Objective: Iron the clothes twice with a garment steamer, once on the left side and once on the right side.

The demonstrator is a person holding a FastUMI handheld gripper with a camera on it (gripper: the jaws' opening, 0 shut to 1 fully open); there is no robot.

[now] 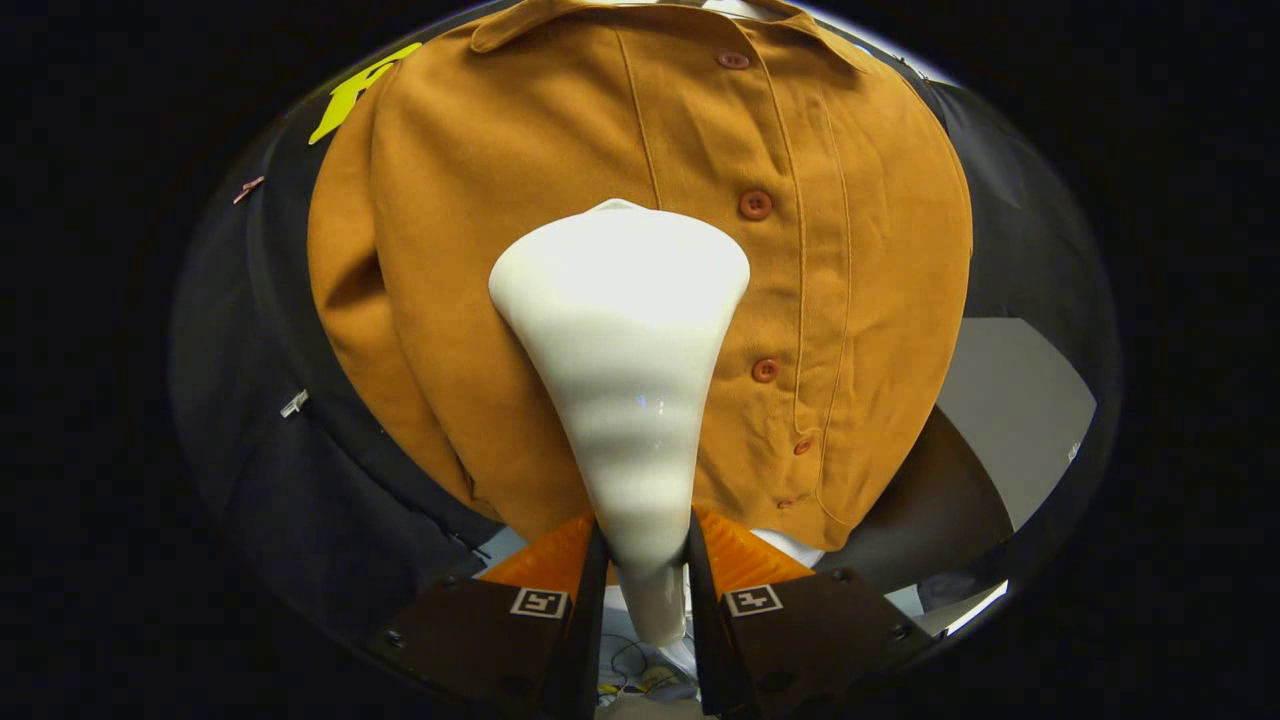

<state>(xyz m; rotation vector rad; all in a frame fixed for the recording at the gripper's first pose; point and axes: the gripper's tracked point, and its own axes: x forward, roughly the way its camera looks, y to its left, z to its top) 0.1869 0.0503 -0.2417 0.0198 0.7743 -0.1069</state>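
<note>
Between the two fingers (577, 585) of the gripper (645, 560), clenched on both sides: the narrow handle of the white garment steamer (625, 370). Long axis running straight ahead from the fingers, widening from the slim handle into a broad head at the far end. Head pointed at the hanging orange shirt (500, 250), set against the fabric just left of the button placket; actual contact impossible to tell. Row of buttons (755, 205) lined up vertically just right of the head, near it but apart. Collar far above the head, hem low down just beyond the fingertips. Broad unbroken cloth left of the head, out to the left sleeve's edge. Narrower strip right of the placket, ended by the shirt's right edge. Beyond both edges, the black cloth wall (270, 440) of the booth. Pale floor or table surface (1010, 410) seen to the lower right, past the shirt's hem. Some cables (630, 665) visible low between the fingers, under the handle.
</note>
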